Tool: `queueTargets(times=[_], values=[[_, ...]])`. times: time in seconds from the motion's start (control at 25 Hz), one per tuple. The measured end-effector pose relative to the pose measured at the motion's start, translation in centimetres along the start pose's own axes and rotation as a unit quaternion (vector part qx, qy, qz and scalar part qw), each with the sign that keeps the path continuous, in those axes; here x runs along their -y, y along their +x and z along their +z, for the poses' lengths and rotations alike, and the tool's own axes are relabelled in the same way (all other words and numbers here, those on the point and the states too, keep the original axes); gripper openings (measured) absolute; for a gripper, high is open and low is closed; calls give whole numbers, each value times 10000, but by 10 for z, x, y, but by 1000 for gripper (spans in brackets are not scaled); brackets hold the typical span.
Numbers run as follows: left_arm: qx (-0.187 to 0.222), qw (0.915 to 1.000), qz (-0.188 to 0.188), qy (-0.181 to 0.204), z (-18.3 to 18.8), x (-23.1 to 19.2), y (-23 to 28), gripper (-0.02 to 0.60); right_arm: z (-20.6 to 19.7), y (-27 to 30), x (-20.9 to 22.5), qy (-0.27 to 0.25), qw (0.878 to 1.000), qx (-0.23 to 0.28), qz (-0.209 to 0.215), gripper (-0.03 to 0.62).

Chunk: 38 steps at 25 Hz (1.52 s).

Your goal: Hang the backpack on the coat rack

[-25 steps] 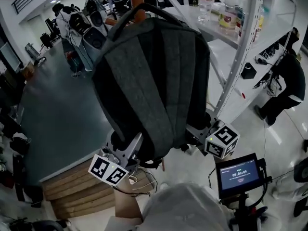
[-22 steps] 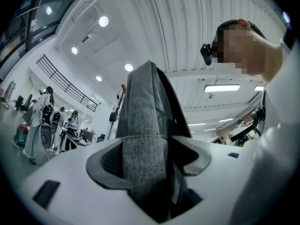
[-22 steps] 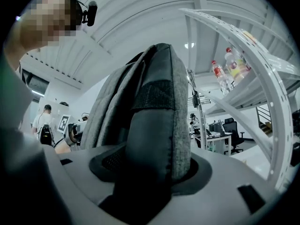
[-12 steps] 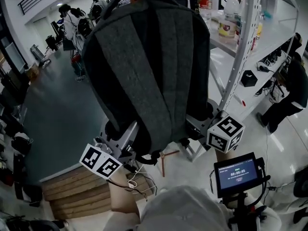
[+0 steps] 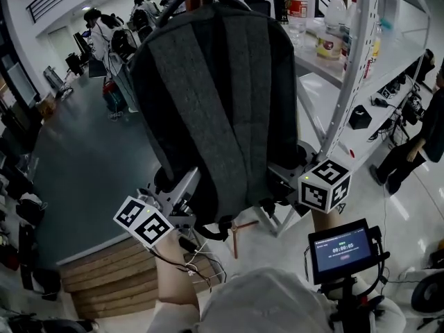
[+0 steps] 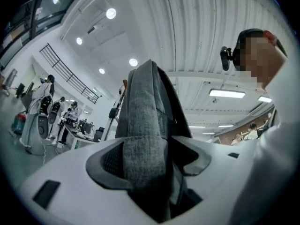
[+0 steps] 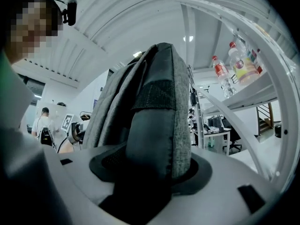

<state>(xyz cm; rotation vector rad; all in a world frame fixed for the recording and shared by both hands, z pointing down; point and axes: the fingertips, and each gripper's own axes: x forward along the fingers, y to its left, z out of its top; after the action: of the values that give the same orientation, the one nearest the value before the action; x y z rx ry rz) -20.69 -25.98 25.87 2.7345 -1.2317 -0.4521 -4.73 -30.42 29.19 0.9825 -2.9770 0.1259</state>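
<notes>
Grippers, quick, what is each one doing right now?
Left gripper: closed, holding the backpack.
Right gripper: closed, holding the backpack too.

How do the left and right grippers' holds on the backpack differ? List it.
The left gripper clamps grey woven fabric at the lower left of the backpack; the right gripper clamps a dark smooth panel beside grey fabric at its lower right. In the head view the left sits lower. Both are shut on it.

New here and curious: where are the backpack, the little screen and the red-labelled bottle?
backpack (image 5: 222,109): head view, middle of its grey panel.
screen (image 5: 340,250): head view, centre of its lit display.
red-labelled bottle (image 5: 297,7): head view, on its label.
</notes>
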Motion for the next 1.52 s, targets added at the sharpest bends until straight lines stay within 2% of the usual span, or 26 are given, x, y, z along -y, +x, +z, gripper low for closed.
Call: queueTargets(times=[0.12,0.2,0.4,0.52,0.8,0.96,1.08,1.16,1.24,1.32,1.44,1.48,1.52], values=[[-167,9994,122,-293,-13,-13,1,291,-14,7,4,175,9994,-284,-34,284],[-159,9994,190,-243,-20,-18,3,291,-23,12,9,156,9994,-286,-109,284],[181,9989,319,277,-36,-17,-6,293,-39,18,15,-221,9993,197,-219,284],[312,9989,314,181,-38,-20,-9,293,-40,20,18,-336,9984,405,-196,284],[587,9968,501,217,-47,-27,-11,308,-43,20,26,-590,9938,833,-439,285],[752,9958,501,157,-51,-33,-8,308,-42,18,36,-619,9917,1059,-383,288],[673,9954,678,74,-48,-37,-9,314,-36,15,39,-510,9935,986,-253,290],[558,9943,869,257,-42,-34,-13,314,-31,7,38,-454,9929,1094,-133,290],[476,9918,1062,530,-39,-31,-15,313,-24,-4,37,-329,9903,1347,-43,291],[482,9900,1199,562,-39,-34,-14,313,-12,-19,42,-13,9829,1841,19,291],[564,9871,1434,429,-40,-45,-15,313,15,-58,56,572,9557,2888,28,291],[598,9849,1540,509,-39,-47,-19,313,20,-66,55,534,9530,2981,32,291],[651,9822,1639,643,-36,-47,-23,313,22,-69,51,346,9557,2923,29,290]])
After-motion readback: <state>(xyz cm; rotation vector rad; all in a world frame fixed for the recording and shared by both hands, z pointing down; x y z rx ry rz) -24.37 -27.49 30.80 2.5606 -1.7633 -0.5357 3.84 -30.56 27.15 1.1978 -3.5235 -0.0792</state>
